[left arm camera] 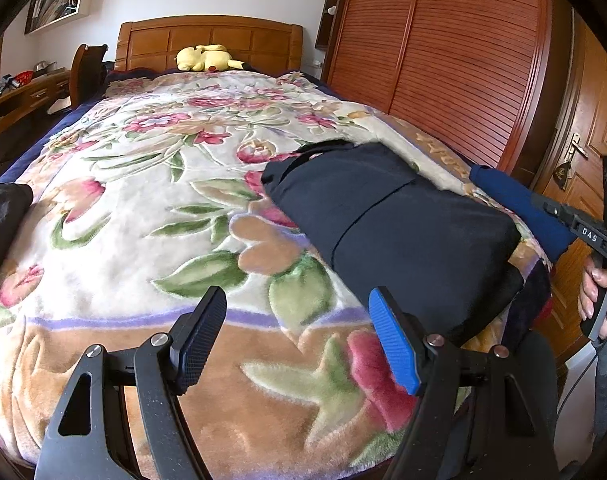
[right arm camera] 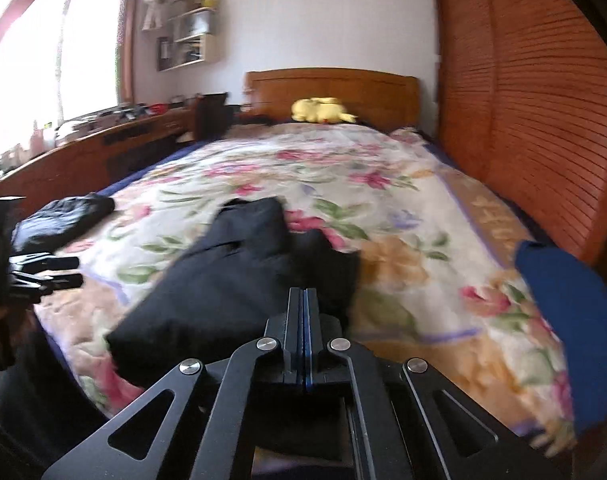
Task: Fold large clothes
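A folded black garment (left arm camera: 391,216) lies on the floral blanket (left arm camera: 151,200) near the bed's foot, at the right in the left wrist view and at centre in the right wrist view (right arm camera: 231,280). My left gripper (left arm camera: 299,336) is open and empty, hovering above the blanket just left of the garment. My right gripper (right arm camera: 303,300) is shut with nothing between its fingers, held just in front of the garment's near edge. It also shows at the far right of the left wrist view (left arm camera: 599,236), in a hand.
A blue garment (right arm camera: 571,320) lies at the bed's right edge. Another black garment (right arm camera: 63,220) lies at the left edge. A yellow plush toy (left arm camera: 205,58) sits by the headboard. A wooden wardrobe (left arm camera: 443,56) stands right, a desk (right arm camera: 87,152) left.
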